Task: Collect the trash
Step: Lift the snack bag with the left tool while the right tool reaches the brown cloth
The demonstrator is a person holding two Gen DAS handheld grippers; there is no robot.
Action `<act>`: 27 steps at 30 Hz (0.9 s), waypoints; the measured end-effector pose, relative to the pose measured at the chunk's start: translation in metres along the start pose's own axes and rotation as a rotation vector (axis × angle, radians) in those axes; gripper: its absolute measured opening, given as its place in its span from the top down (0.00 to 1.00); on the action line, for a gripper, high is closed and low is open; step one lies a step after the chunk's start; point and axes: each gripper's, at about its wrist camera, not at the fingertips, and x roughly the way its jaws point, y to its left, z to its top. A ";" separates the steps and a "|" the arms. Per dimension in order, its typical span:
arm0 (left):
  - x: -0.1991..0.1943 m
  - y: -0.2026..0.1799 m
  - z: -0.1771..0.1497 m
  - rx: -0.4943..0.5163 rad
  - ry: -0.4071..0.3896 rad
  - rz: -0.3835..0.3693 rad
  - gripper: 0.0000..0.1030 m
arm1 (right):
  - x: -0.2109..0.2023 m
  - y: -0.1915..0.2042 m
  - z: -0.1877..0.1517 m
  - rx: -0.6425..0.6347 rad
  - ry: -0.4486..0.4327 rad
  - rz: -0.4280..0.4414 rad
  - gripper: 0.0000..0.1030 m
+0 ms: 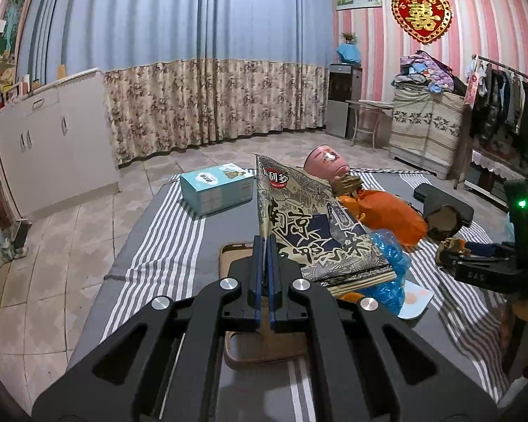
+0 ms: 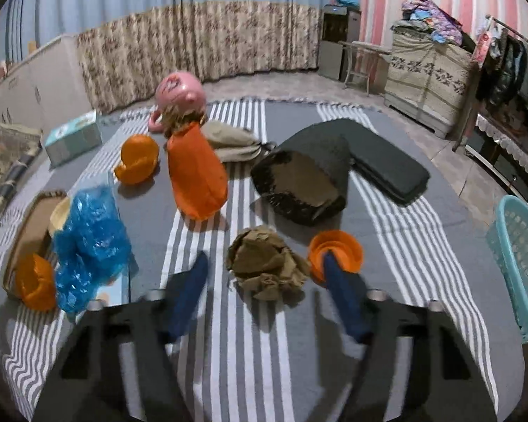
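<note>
My left gripper [image 1: 266, 242] is shut on the edge of a printed snack bag [image 1: 309, 221] and holds it above the striped table. My right gripper [image 2: 264, 263] is open, its blue fingers either side of a crumpled brown paper wad [image 2: 265, 263] on the cloth. A crumpled blue plastic bag [image 2: 88, 235], an orange bag [image 2: 197, 172] and orange peel pieces [image 2: 137, 158] lie on the table. One peel cup [image 2: 338, 249] lies against the right fingertip. A teal basket [image 2: 521, 263] stands at the right edge.
A pink kettle [image 2: 179, 88], a teal tissue box [image 1: 216, 188], a dark folded cushion [image 2: 309, 183], a black case [image 2: 387, 161] and a brown tray [image 1: 264, 344] lie on the table. Cabinets, curtains and a clothes rack surround it.
</note>
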 end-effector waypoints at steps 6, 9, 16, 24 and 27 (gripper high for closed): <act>-0.004 -0.010 0.003 0.012 -0.019 0.010 0.99 | -0.021 -0.003 0.001 -0.010 -0.077 0.022 0.61; -0.006 -0.015 0.006 0.008 -0.025 0.011 0.99 | -0.045 -0.009 0.004 -0.040 -0.137 0.019 0.61; -0.020 -0.048 0.021 0.030 -0.066 -0.009 0.99 | -0.102 -0.071 0.019 0.002 -0.235 0.026 0.64; -0.027 -0.110 0.033 0.064 -0.085 -0.084 0.99 | -0.133 -0.174 0.014 0.096 -0.271 -0.023 0.79; -0.027 -0.134 0.033 0.090 -0.090 -0.099 0.99 | -0.135 -0.206 0.008 0.118 -0.275 -0.041 0.84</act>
